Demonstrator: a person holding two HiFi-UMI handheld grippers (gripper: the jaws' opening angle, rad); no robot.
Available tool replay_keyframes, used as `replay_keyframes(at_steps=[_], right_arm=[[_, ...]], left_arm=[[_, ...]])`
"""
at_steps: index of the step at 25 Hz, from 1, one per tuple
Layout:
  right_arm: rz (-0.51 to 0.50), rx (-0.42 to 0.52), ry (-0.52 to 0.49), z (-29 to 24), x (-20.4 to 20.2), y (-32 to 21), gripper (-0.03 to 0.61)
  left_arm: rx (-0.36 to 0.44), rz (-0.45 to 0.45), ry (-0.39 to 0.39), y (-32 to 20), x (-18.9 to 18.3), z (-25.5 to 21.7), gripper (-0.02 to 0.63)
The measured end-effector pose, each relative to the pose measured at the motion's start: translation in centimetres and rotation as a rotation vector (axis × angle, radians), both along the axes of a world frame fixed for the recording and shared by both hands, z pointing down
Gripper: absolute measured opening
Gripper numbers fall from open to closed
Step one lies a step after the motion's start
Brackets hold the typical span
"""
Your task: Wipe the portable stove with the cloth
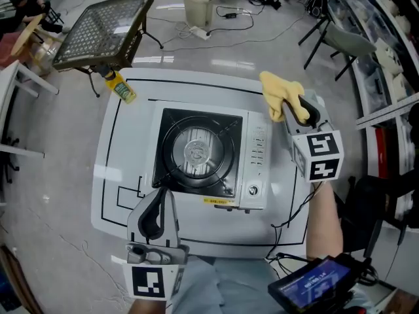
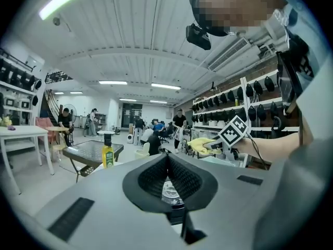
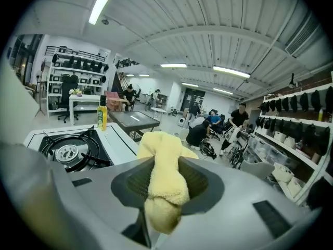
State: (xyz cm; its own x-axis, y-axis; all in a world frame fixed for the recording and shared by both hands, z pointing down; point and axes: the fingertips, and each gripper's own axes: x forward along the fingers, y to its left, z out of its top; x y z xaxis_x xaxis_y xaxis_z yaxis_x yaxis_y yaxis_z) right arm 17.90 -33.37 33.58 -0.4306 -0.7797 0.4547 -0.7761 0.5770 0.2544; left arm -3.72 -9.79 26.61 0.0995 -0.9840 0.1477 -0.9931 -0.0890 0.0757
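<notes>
The portable stove point(image 1: 203, 159), silver with a black burner top, sits in the middle of the white table point(image 1: 281, 208). To the right of the stove and lifted above the table, my right gripper point(image 1: 296, 108) is shut on a yellow cloth point(image 1: 280, 91). The cloth point(image 3: 164, 177) bunches between the pads and sticks out past the tips. The stove's burner point(image 3: 73, 152) lies low and to the left in the right gripper view. My left gripper point(image 1: 159, 195) hovers over the stove's near left corner, shut with nothing in it. The left gripper view shows that gripper point(image 2: 167, 158) and the cloth point(image 2: 200, 145) beyond.
A yellow bottle point(image 1: 122, 87) lies at the table's far left corner. A low mesh-topped table point(image 1: 105, 28) and a bin point(image 1: 196, 5) stand on the floor beyond. A tablet point(image 1: 311, 286) sits near my right side. Shelving point(image 1: 386, 38) lines the right.
</notes>
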Motion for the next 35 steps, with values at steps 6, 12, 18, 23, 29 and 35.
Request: replay_keyframes(at_steps=[6, 12, 18, 23, 29, 35], right_arm=[[0.053, -0.034, 0.075, 3.2, -1.1, -1.1, 0.14], [0.06, -0.073, 0.145, 6.1, -3.6, -1.7, 0.14], [0.045, -0.092, 0.172, 6.7, -5.8, -2.1, 0.14], [0.029, -0.094, 0.181, 7.0, -8.3, -1.9, 0.14], [0.014, -0.09, 0.195, 6.8, -11.2, -1.7, 0.14], [0.001, -0.096, 0.213, 6.2, -12.7, -1.9, 0.14]], left_arm=[[-0.012, 0.019, 0.028, -1.2, -3.5, 1.5, 0.018], [-0.052, -0.002, 0.061, -2.1, -7.4, 3.3, 0.018], [-0.051, -0.022, 0.087, -3.1, -10.0, 3.7, 0.018], [-0.064, -0.02, 0.087, -3.1, -12.3, 4.7, 0.017], [-0.06, -0.02, 0.104, -3.0, -14.9, 5.2, 0.018], [-0.06, -0.027, 0.114, -2.7, -15.8, 5.2, 0.017]])
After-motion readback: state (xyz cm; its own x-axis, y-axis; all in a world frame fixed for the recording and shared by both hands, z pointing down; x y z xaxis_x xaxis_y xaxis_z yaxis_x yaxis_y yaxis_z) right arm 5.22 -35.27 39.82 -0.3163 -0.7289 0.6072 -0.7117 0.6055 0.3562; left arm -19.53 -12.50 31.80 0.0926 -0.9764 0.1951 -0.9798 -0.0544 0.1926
